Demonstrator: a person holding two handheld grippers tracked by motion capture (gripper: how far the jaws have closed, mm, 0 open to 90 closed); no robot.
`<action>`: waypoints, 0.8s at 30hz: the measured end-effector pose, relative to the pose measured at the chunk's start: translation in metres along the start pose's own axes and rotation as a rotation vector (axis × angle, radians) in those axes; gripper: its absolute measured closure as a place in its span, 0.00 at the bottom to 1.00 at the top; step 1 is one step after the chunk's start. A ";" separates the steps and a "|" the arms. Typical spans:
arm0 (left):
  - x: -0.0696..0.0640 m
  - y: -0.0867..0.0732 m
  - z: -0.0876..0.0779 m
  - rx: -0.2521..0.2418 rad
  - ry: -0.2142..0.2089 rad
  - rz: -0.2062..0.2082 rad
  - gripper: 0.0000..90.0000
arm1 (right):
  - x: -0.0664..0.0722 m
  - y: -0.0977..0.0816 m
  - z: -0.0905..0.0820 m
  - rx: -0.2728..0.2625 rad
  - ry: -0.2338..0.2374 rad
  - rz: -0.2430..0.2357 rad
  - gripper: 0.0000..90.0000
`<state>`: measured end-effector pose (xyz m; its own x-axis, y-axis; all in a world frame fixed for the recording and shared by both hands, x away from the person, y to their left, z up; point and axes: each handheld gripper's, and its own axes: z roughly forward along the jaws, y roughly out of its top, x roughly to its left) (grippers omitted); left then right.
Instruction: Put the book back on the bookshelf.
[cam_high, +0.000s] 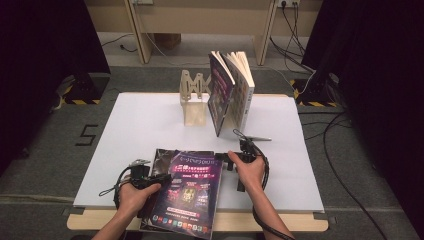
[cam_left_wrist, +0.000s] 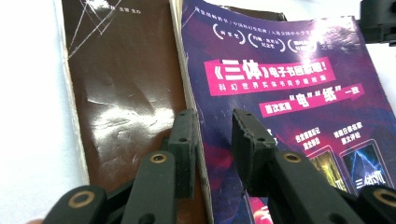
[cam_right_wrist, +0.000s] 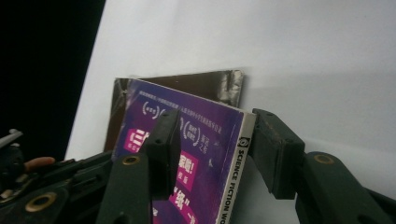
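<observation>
White tabletop (cam_high: 150, 125) above grey floor, purple book (cam_high: 192, 192) flat at near edge, spine reading "SCIENCE FICTION", its page edge between left gripper (cam_left_wrist: 212, 140) spread jaws, spine between right gripper (cam_right_wrist: 217, 140) spread jaws, upright books (cam_high: 231, 92) beyond.

Purple-covered book (cam_high: 187, 192) lies flat at table's near edge; brown flap folded out leftward.

The book (cam_high: 187, 192) at 6 o'clock has a purple cover with magenta banners and white lettering, over a glossy dark brown flap (cam_left_wrist: 126, 93). It lies on a white table (cam_high: 145, 125). At 12 o'clock stands a pale wooden rack (cam_high: 194, 97), with two more purple-covered books (cam_high: 231, 92) beside it.
</observation>
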<state>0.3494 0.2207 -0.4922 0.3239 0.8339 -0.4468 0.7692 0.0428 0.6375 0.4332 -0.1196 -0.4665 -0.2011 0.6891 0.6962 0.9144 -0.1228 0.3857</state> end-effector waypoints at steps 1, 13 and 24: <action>0.000 0.000 0.000 0.001 0.000 0.000 0.78 | 0.001 0.000 -0.001 0.000 0.008 0.001 0.61; -0.001 0.000 0.001 0.004 -0.002 0.000 0.78 | -0.012 -0.007 0.004 0.061 -0.020 0.033 0.60; -0.001 0.001 0.000 0.010 -0.001 0.011 0.78 | -0.003 -0.009 0.013 0.116 -0.030 0.005 0.76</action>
<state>0.3499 0.2200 -0.4915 0.3329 0.8339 -0.4402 0.7711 0.0279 0.6361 0.4298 -0.1110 -0.4797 -0.1873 0.7102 0.6786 0.9502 -0.0442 0.3085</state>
